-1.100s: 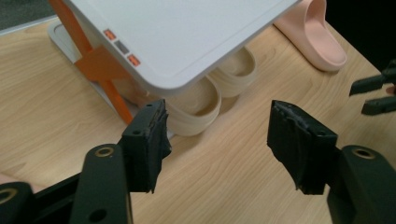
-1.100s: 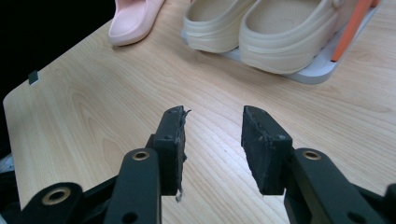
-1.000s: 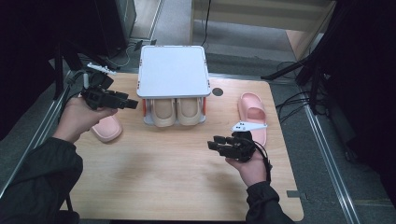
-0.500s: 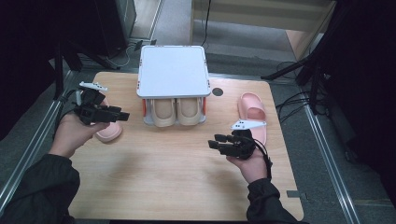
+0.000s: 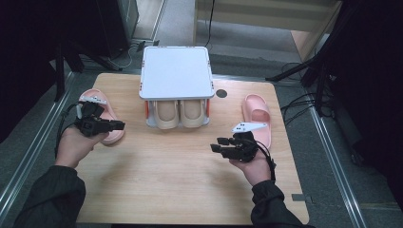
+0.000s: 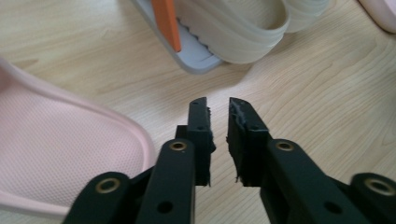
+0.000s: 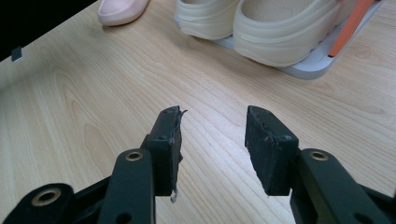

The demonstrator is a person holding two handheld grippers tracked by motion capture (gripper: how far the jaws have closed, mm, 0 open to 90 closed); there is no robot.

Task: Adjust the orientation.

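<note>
My left claw [image 5: 116, 126] sits low over the left edge of the bench [image 5: 180, 190], right at the near end of a pink slipper [image 5: 105, 119] that lies along that edge. In the left gripper view its jaws have just been closing and now stand with only a thin gap between them. Nothing is in that gap: bare wood shows through it, and the slipper's rim [image 6: 140, 140] curves past just beside the left jaw without being pinched.

My right claw [image 5: 215, 148] is over the right half of the bench, pointing toward the middle. Its jaws stand well apart with nothing between them, only wood grain below in the right gripper view. A second pink slipper [image 5: 257, 116] lies near the right edge, just beyond my right hand [image 5: 256, 166].

At the middle of the far edge stands a small white rack [image 5: 175, 72] with orange posts. A pair of cream slippers [image 5: 179, 114] sits side by side on its lower shelf, toes toward me.
</note>
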